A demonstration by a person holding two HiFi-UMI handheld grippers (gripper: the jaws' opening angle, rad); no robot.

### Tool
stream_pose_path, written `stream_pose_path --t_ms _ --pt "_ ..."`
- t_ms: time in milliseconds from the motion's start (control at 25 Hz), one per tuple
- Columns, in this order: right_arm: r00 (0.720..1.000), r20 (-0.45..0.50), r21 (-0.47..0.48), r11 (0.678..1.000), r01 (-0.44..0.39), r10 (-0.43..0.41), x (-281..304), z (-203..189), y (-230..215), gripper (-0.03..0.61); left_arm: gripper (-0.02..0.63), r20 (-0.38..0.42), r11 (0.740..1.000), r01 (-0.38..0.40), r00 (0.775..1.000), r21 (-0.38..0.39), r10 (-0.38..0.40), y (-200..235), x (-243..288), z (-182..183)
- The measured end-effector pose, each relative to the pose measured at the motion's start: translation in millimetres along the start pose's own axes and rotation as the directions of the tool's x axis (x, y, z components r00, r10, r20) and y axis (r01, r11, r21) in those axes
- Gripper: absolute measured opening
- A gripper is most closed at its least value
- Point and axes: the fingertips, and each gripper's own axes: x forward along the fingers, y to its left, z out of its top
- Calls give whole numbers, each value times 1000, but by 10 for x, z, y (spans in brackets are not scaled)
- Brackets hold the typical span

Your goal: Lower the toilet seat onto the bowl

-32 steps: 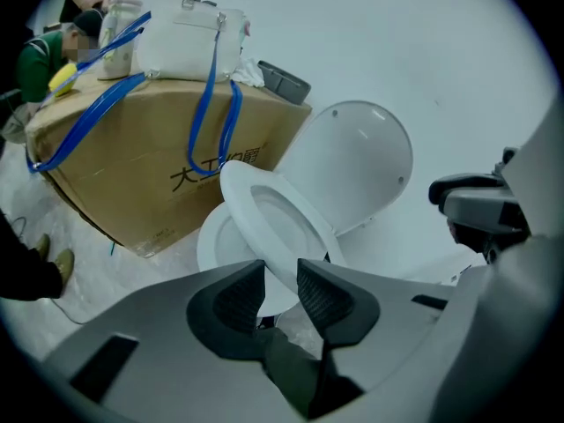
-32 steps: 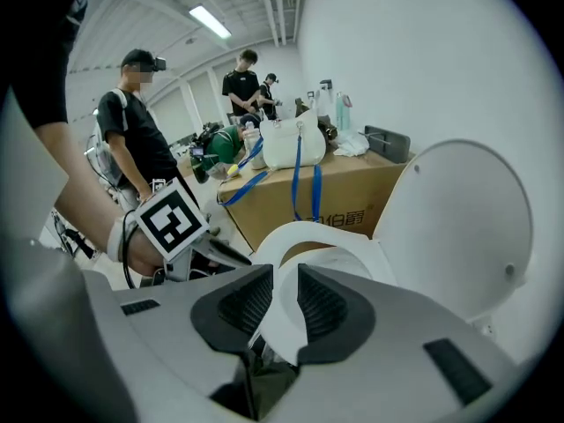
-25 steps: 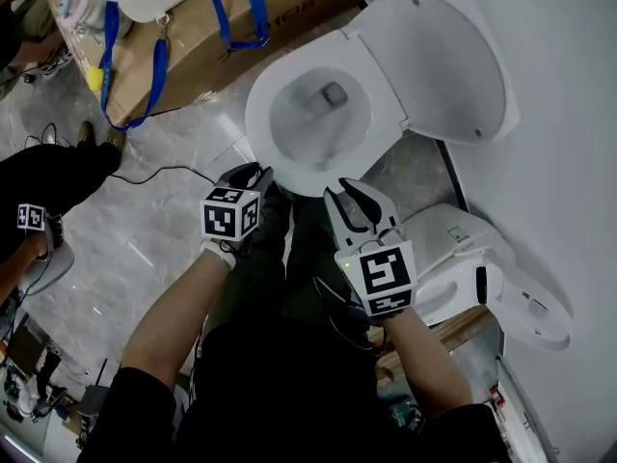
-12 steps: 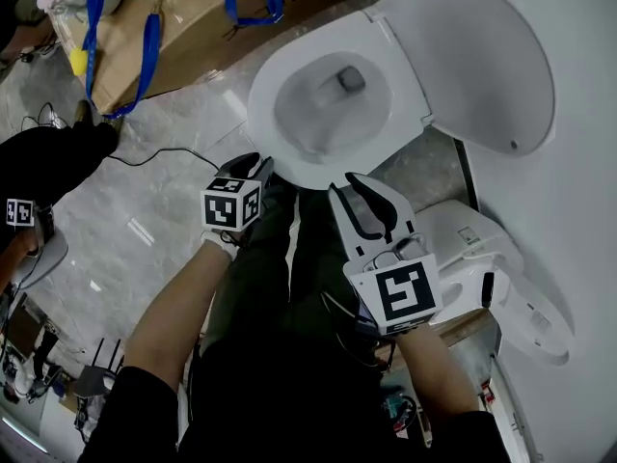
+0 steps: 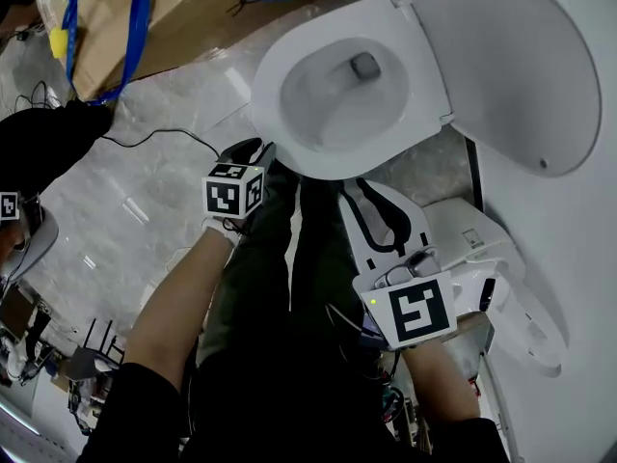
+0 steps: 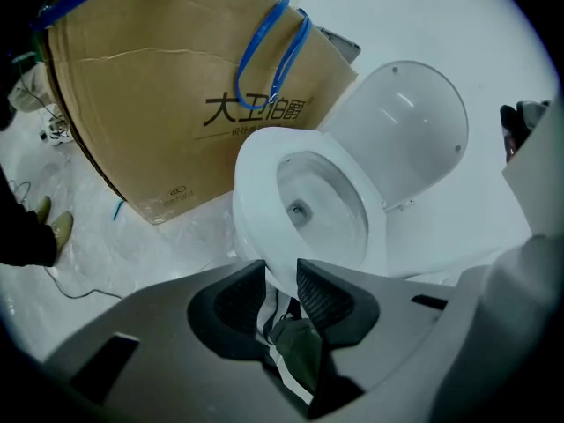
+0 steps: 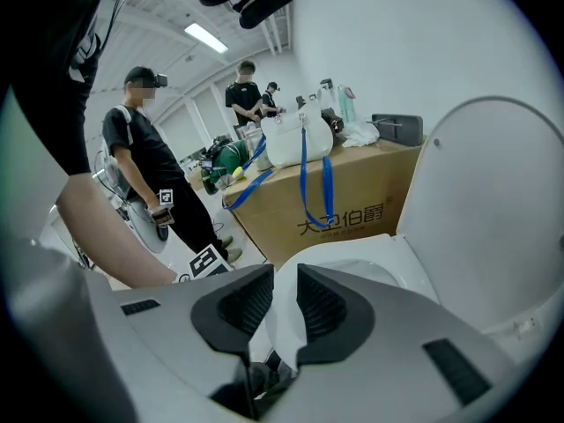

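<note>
Plainly, the fingers (image 6: pixel 328 300) of our left gripper (image 6: pixel 282 271) stand released: a narrow gap shows between the ribbed pads and nothing is pressed in it. Through that gap we see only the front edge of the bowl (image 6: pixel 251 245) and our dark trousers (image 5: pixel 280 287). The right gripper (image 7: pixel 285 276) is likewise unclenched, its fingers apart and empty, with the white rim showing behind them. In the head view both grippers hang in front of the toilet without touching it. The left one, under its marker cube (image 5: pixel 231 193), sits just beside the front of the bowl, and the right one points up toward the bowl's near side. The toilet seat (image 5: pixel 275 114) appears to lie flat on the bowl as a broad white ring, while the lid (image 5: pixel 521 56) stands raised behind it against the white wall. Left of the toilet a cardboard box (image 6: pixel 159 104) with blue straps (image 6: pixel 264 42) rests on the grey marbled floor (image 5: pixel 145 201), and a white bag (image 7: pixel 295 139) sits on top of it. Another white fixture (image 5: pixel 482 258) lies near our right arm. In the right gripper view a person in black (image 7: pixel 145 157) stands beyond the box, with others farther back.
</note>
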Motion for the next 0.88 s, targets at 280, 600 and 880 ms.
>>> stream_pose_path --t_ms 280,600,880 --pt "1000 -4 30 1000 4 -4 110 -52 -93 100 118 -8 999 -42 999 -22 42 135 238 -60" --pt "1000 1 47 999 4 -4 136 -110 -192 100 117 -23 996 -84 996 -30 83 257 455 -120" --pt "1000 -9 62 998 4 -4 105 -243 -250 100 117 -13 994 -97 995 -40 97 283 556 -143"
